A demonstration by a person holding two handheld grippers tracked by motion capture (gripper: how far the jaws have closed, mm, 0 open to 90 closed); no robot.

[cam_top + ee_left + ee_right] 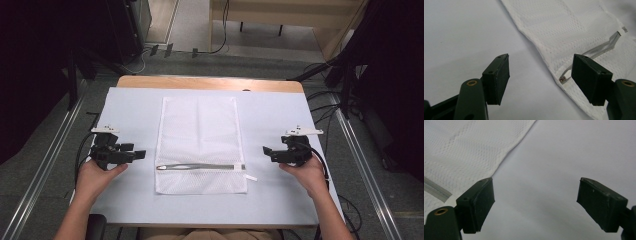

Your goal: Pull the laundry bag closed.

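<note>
A white mesh laundry bag [199,145] lies flat in the middle of the table [280,205], its long sides running toward the far edge. Its zipper [200,167] crosses the bag near the end closest to the person, and looks partly open at its left end, with a small white pull tab [251,178] sticking out past the bag's right edge.

The left gripper [141,154] rests low near the table's left edge, just beside the bag's left side, pointing inward at the zipper's end. Its jaws stand wide apart with nothing between them; in the left gripper view the zipper's end [563,78] lies just beyond the pads. The right gripper [266,151] sits opposite, near the bag's right side, also pointing inward, jaws spread with only bare table between them.

Both tools likely flank the bag this way so that one can pin the mesh while the other takes the pull tab. Neither touches the bag yet.
</note>
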